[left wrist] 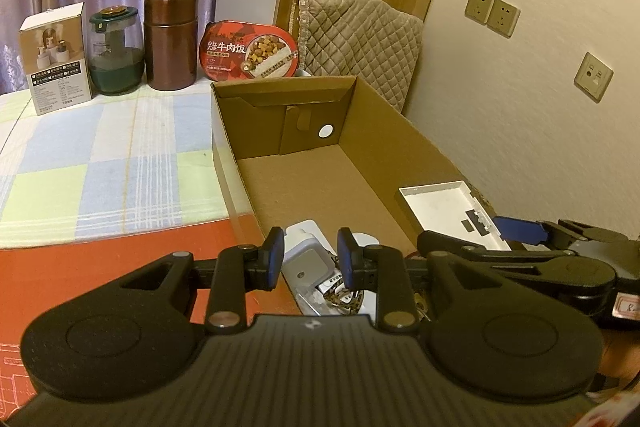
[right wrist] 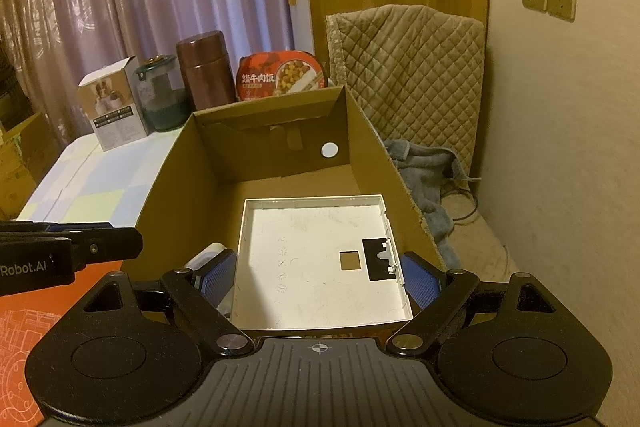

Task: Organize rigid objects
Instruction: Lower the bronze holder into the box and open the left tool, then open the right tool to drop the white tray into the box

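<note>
An open cardboard box stands on the table. My right gripper is shut on a square white plastic tray, its blue pads pressing both side edges, held over the box's near end. My left gripper hovers at the box's near left corner, jaws narrow with nothing between the pads; its tip shows at the left of the right wrist view. Below it in the box lie a white charger and a metal chain.
At the table's far edge stand a white product carton, a green-lidded glass jar, a brown canister and a red meal bowl. A quilted cover hangs behind the box. An orange mat lies near left.
</note>
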`<state>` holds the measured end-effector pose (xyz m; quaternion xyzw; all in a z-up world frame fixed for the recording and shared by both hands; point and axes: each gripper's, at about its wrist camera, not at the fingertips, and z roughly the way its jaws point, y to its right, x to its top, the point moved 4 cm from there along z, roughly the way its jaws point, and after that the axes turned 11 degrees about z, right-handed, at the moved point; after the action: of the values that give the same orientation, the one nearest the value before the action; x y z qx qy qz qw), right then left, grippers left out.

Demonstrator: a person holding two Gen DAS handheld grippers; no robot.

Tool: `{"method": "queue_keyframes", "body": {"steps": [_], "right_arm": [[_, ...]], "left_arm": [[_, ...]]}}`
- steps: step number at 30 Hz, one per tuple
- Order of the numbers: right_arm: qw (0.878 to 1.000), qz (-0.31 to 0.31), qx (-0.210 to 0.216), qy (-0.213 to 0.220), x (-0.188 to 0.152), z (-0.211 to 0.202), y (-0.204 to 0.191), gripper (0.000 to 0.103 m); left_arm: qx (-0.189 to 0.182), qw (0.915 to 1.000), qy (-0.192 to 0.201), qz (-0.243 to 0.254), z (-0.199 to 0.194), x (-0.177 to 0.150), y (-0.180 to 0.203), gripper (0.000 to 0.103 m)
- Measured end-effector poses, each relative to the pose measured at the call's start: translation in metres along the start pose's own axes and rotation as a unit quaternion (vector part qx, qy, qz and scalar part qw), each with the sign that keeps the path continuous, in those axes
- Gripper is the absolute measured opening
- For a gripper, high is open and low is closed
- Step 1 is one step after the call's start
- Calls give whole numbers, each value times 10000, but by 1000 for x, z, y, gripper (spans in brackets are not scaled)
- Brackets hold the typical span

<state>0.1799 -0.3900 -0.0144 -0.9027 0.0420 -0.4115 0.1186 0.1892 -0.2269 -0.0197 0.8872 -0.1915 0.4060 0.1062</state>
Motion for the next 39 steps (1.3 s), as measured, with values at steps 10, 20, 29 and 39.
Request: {"method": "queue_keyframes", "body": {"steps": [10,20,29,39], "right_arm": [[9998,-130,119,-138,11,15,-10,85],[9988,-294,214,-330,38,51,-23,85],[9975,-443,205,-506,55,80,-29,85],[9959,-402,170,-796,62,108,-23,85]], "left_arm": [[113,9999,4,-21,9,12,-13,23],[188,9998,-59,-20,31,29,-27,24],[304,9994,-104,-128,50,42,-46,23],[377,9990,-168,-186,65,52,-58,23]]}}
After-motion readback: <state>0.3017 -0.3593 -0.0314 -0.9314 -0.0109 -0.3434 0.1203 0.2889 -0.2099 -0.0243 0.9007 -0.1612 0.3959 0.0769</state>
